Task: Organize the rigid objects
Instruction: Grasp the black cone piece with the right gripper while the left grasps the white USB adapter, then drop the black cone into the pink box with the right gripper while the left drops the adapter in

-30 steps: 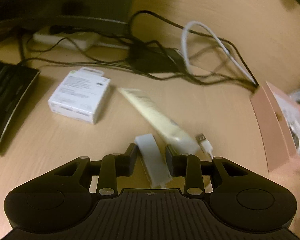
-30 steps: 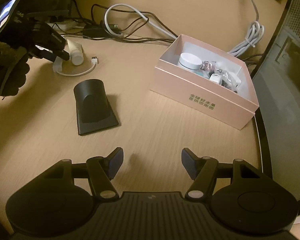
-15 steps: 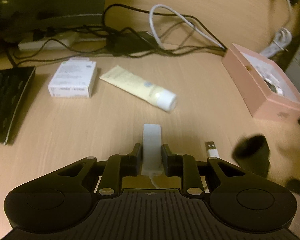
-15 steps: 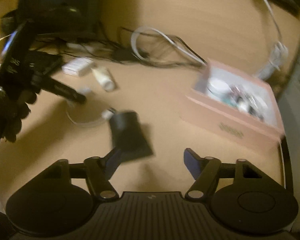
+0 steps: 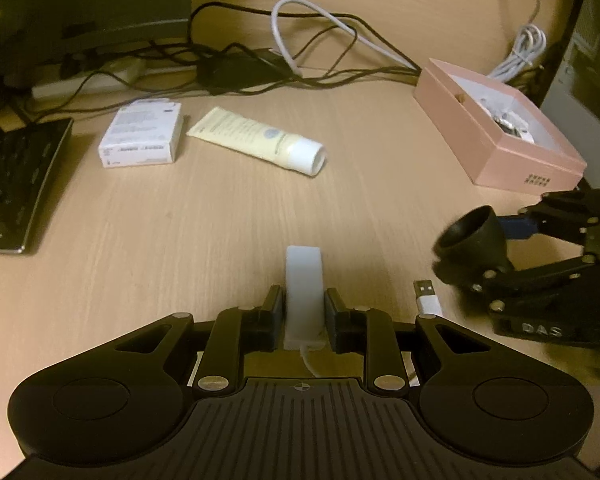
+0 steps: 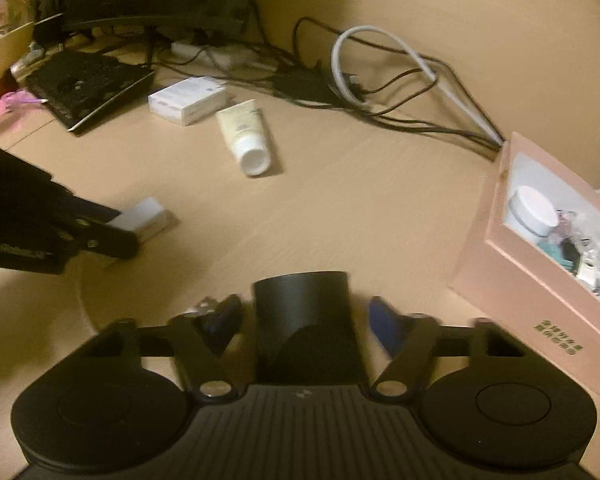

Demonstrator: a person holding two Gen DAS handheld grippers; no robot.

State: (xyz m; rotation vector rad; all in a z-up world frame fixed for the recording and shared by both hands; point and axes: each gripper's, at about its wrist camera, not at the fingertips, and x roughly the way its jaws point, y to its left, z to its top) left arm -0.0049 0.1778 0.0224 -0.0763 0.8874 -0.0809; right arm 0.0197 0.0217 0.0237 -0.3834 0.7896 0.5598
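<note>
Left gripper (image 5: pixel 303 312) clamps the white charger block (image 5: pixel 304 280) low over the desk (image 5: pixel 180 232); right gripper (image 6: pixel 302 320) straddles the black stand (image 6: pixel 304 312), jaws wide, not touching. Farther off — cream tube (image 5: pixel 260 142), white carton (image 5: pixel 142 134), pink box (image 5: pixel 496 152). Behind, tangled cables (image 5: pixel 300 64).

The left hand-held gripper (image 5: pixel 303 314) sits low over the worktop's near edge, its pads pressed against both sides of a white block. The right hand-held gripper (image 6: pixel 302 322) hovers toward the worktop's right side, fingers spread apart either side of a black piece, not touching it.
</note>
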